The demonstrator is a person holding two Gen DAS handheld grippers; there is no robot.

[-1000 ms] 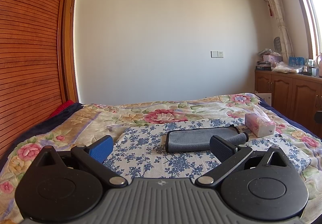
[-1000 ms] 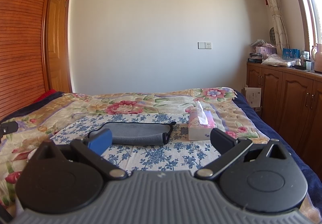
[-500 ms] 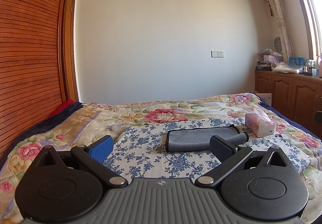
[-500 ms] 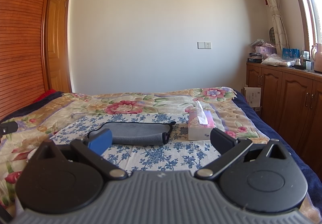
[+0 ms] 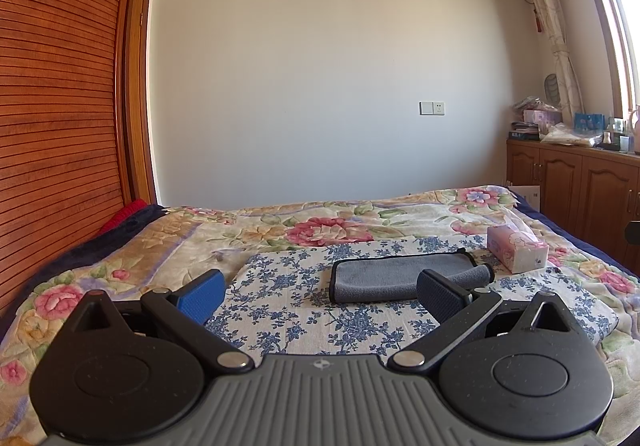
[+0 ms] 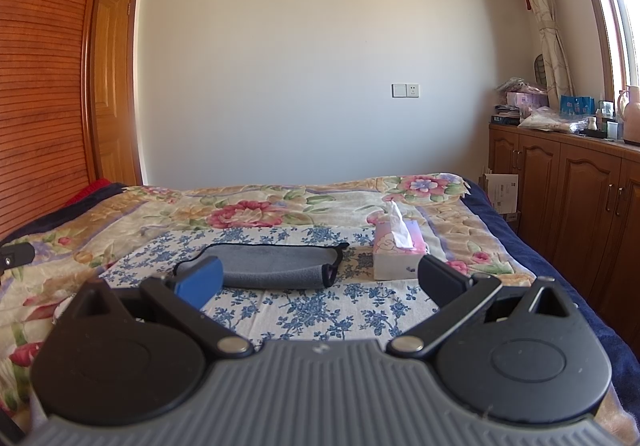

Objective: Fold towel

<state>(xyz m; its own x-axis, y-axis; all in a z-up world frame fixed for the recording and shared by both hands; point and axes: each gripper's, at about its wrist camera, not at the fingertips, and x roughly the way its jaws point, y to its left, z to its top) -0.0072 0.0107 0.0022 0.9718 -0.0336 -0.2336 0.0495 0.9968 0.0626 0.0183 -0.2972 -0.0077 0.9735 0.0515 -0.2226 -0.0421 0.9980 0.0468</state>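
Note:
A grey towel with black edging lies folded on a blue-flowered cloth on the bed; it also shows in the right wrist view. My left gripper is open and empty, held back from the towel's near edge. My right gripper is open and empty, also short of the towel, which lies ahead and slightly left of it.
A pink tissue box stands right of the towel, also seen in the right wrist view. Wooden cabinets line the right side. A slatted wooden wardrobe stands on the left. The floral bedspread stretches behind.

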